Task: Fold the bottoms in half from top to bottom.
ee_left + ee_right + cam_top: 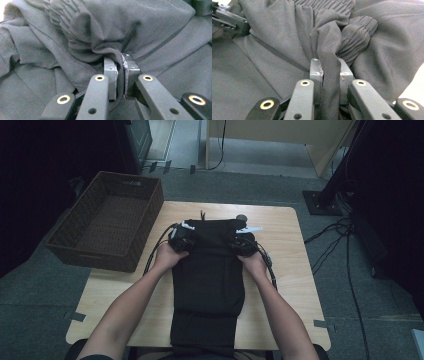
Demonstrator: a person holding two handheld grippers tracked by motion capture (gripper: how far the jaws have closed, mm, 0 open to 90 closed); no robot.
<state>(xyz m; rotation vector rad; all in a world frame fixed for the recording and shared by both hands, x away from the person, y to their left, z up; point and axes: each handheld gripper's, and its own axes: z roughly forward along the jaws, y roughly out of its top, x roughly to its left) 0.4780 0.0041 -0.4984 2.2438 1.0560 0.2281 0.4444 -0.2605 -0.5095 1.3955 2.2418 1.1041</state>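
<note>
Both grippers are on the black, soft-knit pair of trousers (207, 285) right now, and it looks like a fold in mid-stroke. The garment lies lengthwise down the middle of the pale wooden desk (290, 270), its near end hanging over the front edge towards the person. The left gripper (119, 72) has its jaws clamped on a bunched pleat of fabric next to the ribbed, gathered waistband (62, 17); the right gripper (330, 72) has its jaws pinched shut on a vertical fold of the same cloth, ribbing crumpled just beyond. From the high view, the two grippers sit level with each other at the far end of the trousers, left gripper (182, 239) and right gripper (241, 241) on either edge.

My read: the far end is being lifted to carry it back over the legs. The next move calls for both hands to travel together, keeping the cloth taut between them so the fold lands square, then letting go only once it lies flat.

Around it: a dark brown woven wicker basket (107, 220) sits at the desk's left edge, nothing visible inside. The floor is grey carpet (30, 310), with black cables (345, 250) trailing to the right and dark stands in the gloom beyond.
</note>
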